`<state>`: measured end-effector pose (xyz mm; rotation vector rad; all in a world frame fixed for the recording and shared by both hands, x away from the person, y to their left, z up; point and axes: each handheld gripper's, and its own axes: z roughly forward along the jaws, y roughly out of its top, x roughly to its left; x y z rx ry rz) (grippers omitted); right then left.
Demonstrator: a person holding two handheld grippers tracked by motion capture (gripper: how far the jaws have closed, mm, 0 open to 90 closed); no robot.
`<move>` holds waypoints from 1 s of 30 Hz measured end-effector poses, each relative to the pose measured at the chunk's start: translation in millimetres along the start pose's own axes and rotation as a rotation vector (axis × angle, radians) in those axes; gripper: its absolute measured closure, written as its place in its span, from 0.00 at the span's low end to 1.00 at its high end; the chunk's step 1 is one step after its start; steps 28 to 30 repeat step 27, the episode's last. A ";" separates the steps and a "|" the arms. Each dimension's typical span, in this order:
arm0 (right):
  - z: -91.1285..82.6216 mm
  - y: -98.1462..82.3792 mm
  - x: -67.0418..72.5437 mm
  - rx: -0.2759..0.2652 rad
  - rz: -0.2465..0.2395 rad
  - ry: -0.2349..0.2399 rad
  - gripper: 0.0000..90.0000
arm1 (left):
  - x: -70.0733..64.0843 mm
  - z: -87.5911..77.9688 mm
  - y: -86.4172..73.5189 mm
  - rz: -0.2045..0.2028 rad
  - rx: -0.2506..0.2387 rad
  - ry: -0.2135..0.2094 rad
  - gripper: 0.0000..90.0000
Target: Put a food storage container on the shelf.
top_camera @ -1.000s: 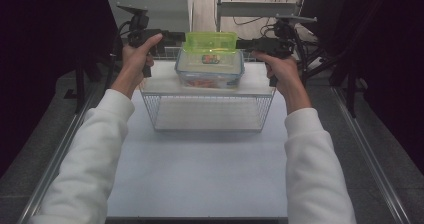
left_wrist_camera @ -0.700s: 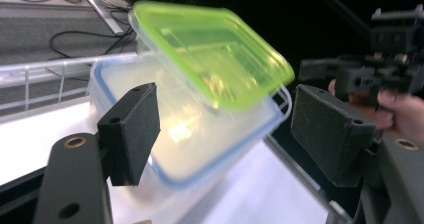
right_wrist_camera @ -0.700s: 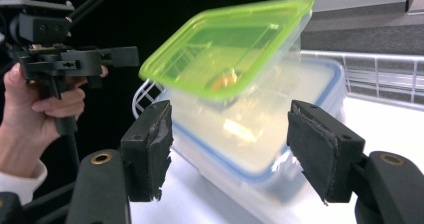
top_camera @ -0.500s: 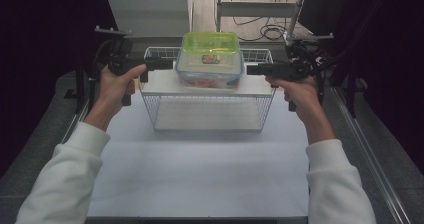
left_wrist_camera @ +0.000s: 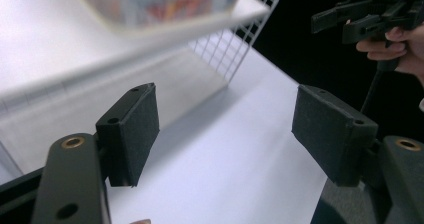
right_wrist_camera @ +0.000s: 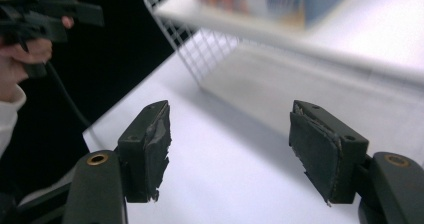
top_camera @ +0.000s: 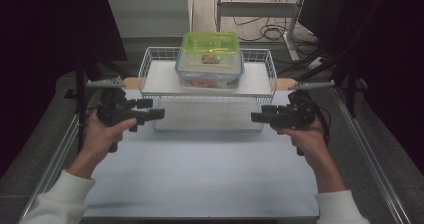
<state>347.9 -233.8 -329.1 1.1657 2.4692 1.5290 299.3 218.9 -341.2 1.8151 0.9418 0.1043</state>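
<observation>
Fingers of both the left gripper [top_camera: 156,114] and right gripper [top_camera: 260,117] gape empty, the green-lidded food container [top_camera: 210,60] already set on the wire rack [top_camera: 150,64], nothing apparently left to do.

glossy clear plastic box [top_camera: 210,64], white wire rack [top_camera: 150,66].

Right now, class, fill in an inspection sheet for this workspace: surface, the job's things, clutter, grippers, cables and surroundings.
Surface: white table, bare at the front.
Job's things: clear food container with a green lid sits on top of the white wire rack; colourful contents, too blurred to name.
Clutter: nothing seen.
Grippers: left gripper and right gripper both open, nothing between the jaws, held apart from the rack on either side, jaws pointing inward.
Cables: a black cable trails from the right gripper; more cables lie on the floor behind the table.
Surroundings: dark, with a metal frame behind.
</observation>
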 end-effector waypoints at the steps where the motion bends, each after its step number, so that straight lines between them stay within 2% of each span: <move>1: 1.9 -14.7 1.0 0.017 -0.009 -0.014 0.36 | -1.7 0.7 -7.3 0.002 0.007 0.006 0.29; 4: 5.2 -28.8 0.9 0.043 -0.017 -0.023 0.37 | -4.5 2.9 -28.1 0.010 0.035 0.044 0.29; 6: 12.4 -49.9 -2.1 0.084 -0.024 -0.036 0.37 | -3.6 5.4 -42.0 0.002 0.055 0.045 0.29; 7: 12.4 -49.9 -2.1 0.084 -0.024 -0.036 0.37 | -2.6 6.8 -48.7 -0.003 0.065 0.048 0.29; 9: 20.0 -68.1 -8.6 0.118 -0.007 -0.035 0.37 | 1.1 10.8 -66.2 -0.018 0.088 0.061 0.29; 12: 24.4 -77.2 -13.7 0.136 0.001 -0.038 0.37 | 3.5 13.7 -75.4 -0.027 0.098 0.069 0.29; 13: 29.8 -82.8 -18.2 0.162 0.006 -0.040 0.37 | 7.0 17.1 -82.6 -0.033 0.109 0.077 0.29; 19: 34.1 -86.0 -21.0 0.173 0.003 -0.056 0.37 | 13.7 25.2 -93.4 -0.048 0.147 0.093 0.29; 30: 30.4 -88.0 -18.7 0.151 -0.001 -0.063 0.36 | 11.2 21.6 -97.4 -0.051 0.130 0.093 0.29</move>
